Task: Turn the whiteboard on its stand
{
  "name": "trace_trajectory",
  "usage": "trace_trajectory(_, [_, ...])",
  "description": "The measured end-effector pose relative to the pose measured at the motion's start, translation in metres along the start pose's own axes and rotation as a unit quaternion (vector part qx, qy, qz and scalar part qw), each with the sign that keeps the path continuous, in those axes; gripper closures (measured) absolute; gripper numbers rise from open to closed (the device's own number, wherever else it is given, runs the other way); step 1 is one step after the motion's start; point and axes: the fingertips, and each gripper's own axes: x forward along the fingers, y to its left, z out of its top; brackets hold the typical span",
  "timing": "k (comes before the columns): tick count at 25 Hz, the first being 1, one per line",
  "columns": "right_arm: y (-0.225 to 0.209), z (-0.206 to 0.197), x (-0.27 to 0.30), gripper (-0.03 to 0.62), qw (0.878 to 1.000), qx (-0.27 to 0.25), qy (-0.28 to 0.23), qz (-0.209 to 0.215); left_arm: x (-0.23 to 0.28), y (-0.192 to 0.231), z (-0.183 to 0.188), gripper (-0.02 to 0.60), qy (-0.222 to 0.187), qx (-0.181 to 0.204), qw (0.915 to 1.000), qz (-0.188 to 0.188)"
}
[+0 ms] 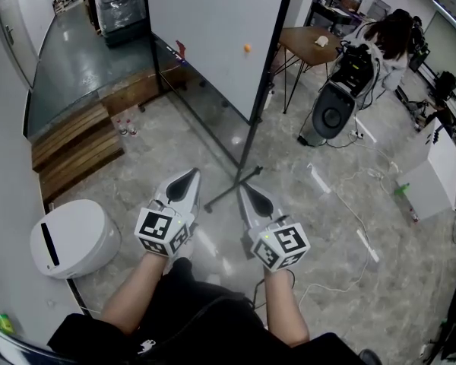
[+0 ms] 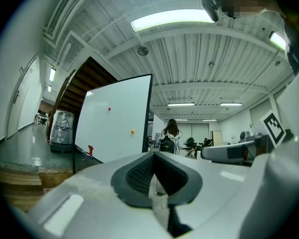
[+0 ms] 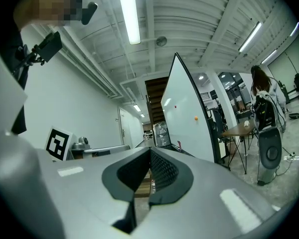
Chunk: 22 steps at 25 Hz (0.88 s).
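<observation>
The whiteboard [image 1: 213,36] stands upright in a black frame, with a red and an orange magnet on its face. Its black post [image 1: 267,90] runs down to the stand feet [image 1: 232,191] on the stone floor. My left gripper [image 1: 191,175] and my right gripper [image 1: 245,190] point level toward the board, short of it and either side of the stand foot. Both are shut with nothing between the jaws. The left gripper view shows the whiteboard [image 2: 114,121] ahead past the left gripper [image 2: 153,156]. In the right gripper view the whiteboard [image 3: 187,116] appears edge-on beyond the right gripper [image 3: 150,153].
A white domed bin [image 1: 72,238] sits on the floor at my left, with wooden steps [image 1: 72,147] behind it. Right of the board are a wooden table [image 1: 308,40], a grey speaker-like unit [image 1: 333,112], a seated person [image 1: 387,36], floor cables [image 1: 349,204] and a white cabinet [image 1: 433,173].
</observation>
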Motion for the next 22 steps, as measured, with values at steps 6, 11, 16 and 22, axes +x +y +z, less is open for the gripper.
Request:
trace_trajectory(6, [-0.006,0.002,0.038,0.586,1.000,-0.012,0.003,-0.006,0.023,0.031,-0.002,0.578,0.002,-0.006,0.9999,-0.010])
trace_trajectory(11, [-0.018,0.011,0.077,0.586,1.000,-0.016,0.001,-0.022,0.053,0.060,0.008,0.580,0.000,-0.004,0.9995,-0.030])
trace_trajectory(16, [-0.030,0.017,0.116,0.586,0.999,-0.025,-0.001,-0.038,0.085,0.095,0.013,0.580,-0.002,-0.014,0.9987,-0.049])
trace_trajectory(22, [-0.036,0.023,0.160,0.586,0.997,-0.043,0.001,-0.058,0.110,0.122,0.025,0.580,-0.011,-0.008,0.9957,-0.092])
